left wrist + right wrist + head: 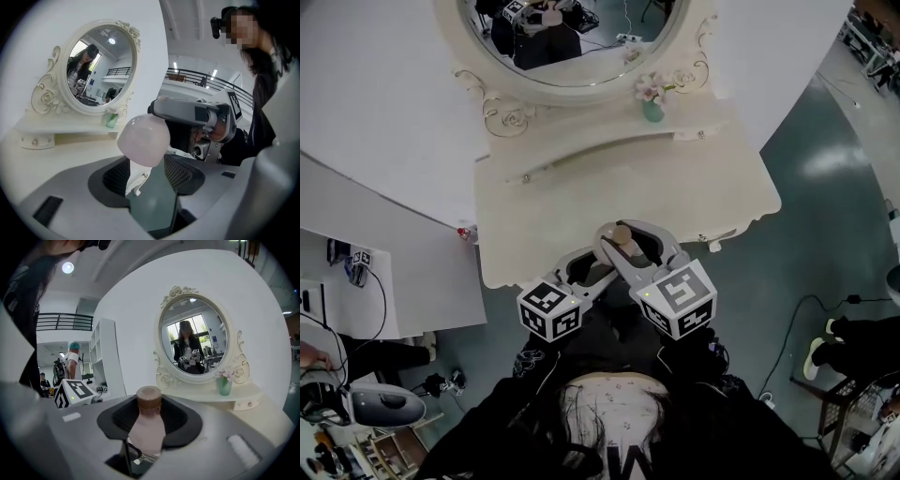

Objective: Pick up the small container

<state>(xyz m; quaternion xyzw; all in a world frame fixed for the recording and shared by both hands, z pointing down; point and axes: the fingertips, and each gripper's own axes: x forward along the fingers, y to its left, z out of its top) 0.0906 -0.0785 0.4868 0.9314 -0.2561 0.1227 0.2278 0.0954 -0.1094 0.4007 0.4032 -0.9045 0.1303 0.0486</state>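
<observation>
lab hall: staged vanity table [609, 187], mezzanine railing [65, 321]

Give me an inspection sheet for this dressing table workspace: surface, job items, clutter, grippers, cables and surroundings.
Surface: white dressing table with an oval mirror.
Job's things: small pink bottle with a brown cap, held off the table near its front edge.
Clutter: green vase of flowers on the shelf under the mirror.
Grippers: right gripper has its fingers closed on the bottle. Left gripper has its fingers apart with the bottle's base at their tips; contact unclear.
Cables: black cable on the floor at right; thin cable on the side desk.
Surroundings: green floor.
</observation>
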